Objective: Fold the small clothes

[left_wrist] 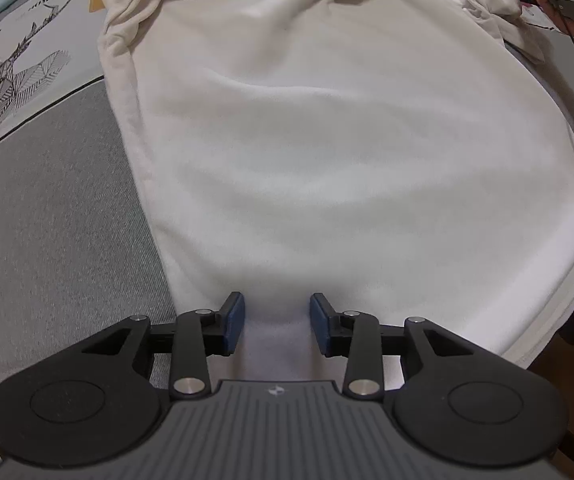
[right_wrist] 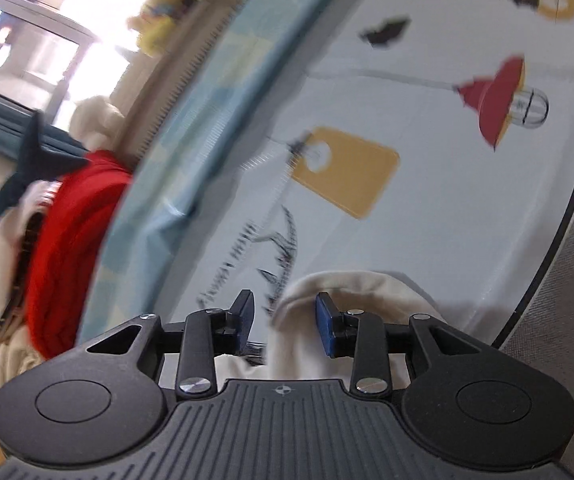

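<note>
White garment lies flat on the bed cover, left edge folded in, near hem by the L gripper. L jaws spread, blue pads w/ a gap over the cloth, nothing pinched. Bare grey cover to the left gives free room. R gripper jaws spread too; a cream fold sits btw them, right pad touching, not clamped. Printed sheet ahead is bare.

Bright window beyond printed bedsheet
</note>
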`<action>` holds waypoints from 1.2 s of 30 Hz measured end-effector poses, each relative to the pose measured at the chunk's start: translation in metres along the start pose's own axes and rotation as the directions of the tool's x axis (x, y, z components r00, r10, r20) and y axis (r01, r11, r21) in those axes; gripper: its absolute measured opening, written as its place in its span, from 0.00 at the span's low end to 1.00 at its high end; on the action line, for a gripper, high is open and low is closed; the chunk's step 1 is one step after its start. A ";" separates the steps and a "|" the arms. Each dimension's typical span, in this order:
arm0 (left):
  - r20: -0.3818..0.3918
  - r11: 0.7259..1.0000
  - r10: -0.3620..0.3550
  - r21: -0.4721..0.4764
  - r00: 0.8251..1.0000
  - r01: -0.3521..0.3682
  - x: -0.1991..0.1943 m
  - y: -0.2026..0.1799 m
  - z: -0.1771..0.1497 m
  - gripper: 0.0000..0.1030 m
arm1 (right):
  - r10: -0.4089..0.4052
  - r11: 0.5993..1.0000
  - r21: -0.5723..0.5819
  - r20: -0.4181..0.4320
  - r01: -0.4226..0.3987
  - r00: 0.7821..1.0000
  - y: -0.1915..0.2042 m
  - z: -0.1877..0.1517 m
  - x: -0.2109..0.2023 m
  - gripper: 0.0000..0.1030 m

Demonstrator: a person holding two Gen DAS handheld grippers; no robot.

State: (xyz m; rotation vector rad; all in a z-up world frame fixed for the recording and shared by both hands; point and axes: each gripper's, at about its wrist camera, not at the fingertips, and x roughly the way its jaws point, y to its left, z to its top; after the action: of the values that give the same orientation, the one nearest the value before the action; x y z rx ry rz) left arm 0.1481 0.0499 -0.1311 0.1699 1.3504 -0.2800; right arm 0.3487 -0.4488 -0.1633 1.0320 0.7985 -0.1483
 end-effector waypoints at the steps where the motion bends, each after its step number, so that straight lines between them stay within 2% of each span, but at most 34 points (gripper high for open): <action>1: 0.000 1.000 0.001 0.001 1.000 -0.001 0.000 0.000 0.001 0.41 | -0.015 1.000 0.009 -0.012 0.015 1.000 -0.002 0.000 0.006 0.35; 2: 0.000 1.000 0.001 0.001 1.000 -0.001 0.000 -0.001 0.003 0.42 | -0.017 1.000 0.013 -0.018 0.018 1.000 -0.004 -0.001 0.009 0.29; 3: 0.000 1.000 0.000 0.000 1.000 0.000 0.001 -0.001 0.004 0.42 | -0.026 1.000 0.011 -0.018 0.026 1.000 -0.005 -0.001 0.011 0.11; 6: 0.000 1.000 0.002 -0.001 1.000 -0.002 0.003 -0.001 0.005 0.43 | -0.025 0.999 -0.030 0.053 0.027 0.998 0.003 0.002 -0.003 0.08; 8: 0.001 1.000 0.007 0.005 1.000 -0.007 0.004 -0.002 0.005 0.43 | 0.014 0.996 -0.084 0.176 0.001 0.984 0.018 0.009 -0.032 0.08; 10: 0.002 1.000 0.011 0.007 1.000 -0.012 0.004 -0.003 0.006 0.44 | 0.087 0.986 -0.162 0.335 -0.034 0.938 0.035 0.009 -0.074 0.08; 12: 0.002 1.000 0.017 0.009 1.000 -0.017 0.004 -0.006 0.005 0.44 | 0.123 0.971 -0.239 0.495 -0.002 0.860 0.046 -0.002 -0.118 0.08; 13: 0.002 1.000 0.021 0.010 1.000 -0.021 0.004 -0.007 0.005 0.44 | 0.107 0.970 -0.241 0.551 0.035 0.828 0.044 -0.009 -0.134 0.08; 14: 0.002 1.000 0.024 0.011 1.000 -0.024 0.002 -0.009 0.002 0.44 | 0.079 0.971 -0.229 0.581 0.069 0.810 0.040 -0.014 -0.143 0.08; 15: 0.002 1.000 0.028 0.013 1.000 -0.028 0.002 -0.010 0.002 0.44 | 0.032 0.971 -0.210 0.595 0.117 0.803 0.032 -0.019 -0.147 0.08; 17: 0.002 0.999 0.034 0.011 0.999 -0.034 0.001 -0.011 0.001 0.44 | -0.123 0.952 -0.168 0.560 0.257 0.820 0.013 -0.025 -0.138 0.09; 19: 0.003 0.999 0.037 0.009 0.999 -0.037 0.002 -0.012 0.000 0.44 | -0.299 0.930 -0.062 0.447 0.362 0.843 -0.024 -0.024 -0.121 0.09; 20: 0.004 0.999 0.038 0.008 0.999 -0.038 0.002 -0.013 0.000 0.44 | -0.357 0.924 0.010 0.385 0.383 0.851 -0.043 -0.024 -0.117 0.09; 21: 0.004 0.999 0.039 0.008 0.999 -0.039 0.002 -0.013 0.000 0.44 | -0.387 0.921 0.089 0.310 0.379 0.868 -0.063 -0.024 -0.114 0.12; 22: 0.003 0.999 0.040 0.008 0.999 -0.040 0.002 -0.013 0.000 0.44 | -0.377 0.926 0.142 0.252 0.351 0.891 -0.078 -0.023 -0.112 0.12; 23: 0.002 0.999 0.040 0.008 0.999 -0.040 0.002 -0.013 0.000 0.45 | -0.331 0.937 0.188 0.201 0.295 0.922 -0.092 -0.021 -0.110 0.13; 24: 0.002 0.999 0.040 0.006 0.999 -0.040 0.002 -0.014 0.000 0.45 | -0.278 0.947 0.216 0.182 0.238 0.943 -0.103 -0.017 -0.109 0.13; 25: 0.002 0.999 0.042 0.006 0.999 -0.042 0.002 -0.014 0.001 0.45 | -0.249 0.952 0.226 0.185 0.205 0.951 -0.110 -0.012 -0.109 0.13; 29: 0.002 0.999 0.045 0.007 0.999 -0.045 0.000 -0.014 0.002 0.46 | -0.170 0.975 0.183 0.241 0.127 0.956 -0.127 0.015 -0.111 0.27; 32: 0.003 0.999 0.039 0.004 0.999 -0.039 0.000 -0.012 0.001 0.46 | -0.137 0.980 0.173 0.200 0.102 0.970 -0.137 0.040 -0.091 0.27; 36: 0.005 0.999 0.037 0.004 0.999 -0.037 -0.001 -0.010 0.000 0.46 | -0.095 0.983 0.171 0.209 0.059 0.973 -0.136 0.060 -0.084 0.28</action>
State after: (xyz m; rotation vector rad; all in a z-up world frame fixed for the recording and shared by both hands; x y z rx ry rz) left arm 0.1452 0.0401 -0.1293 0.1974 1.3407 -0.2525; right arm 0.2570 -0.5906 -0.1891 1.1185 0.6353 -0.3925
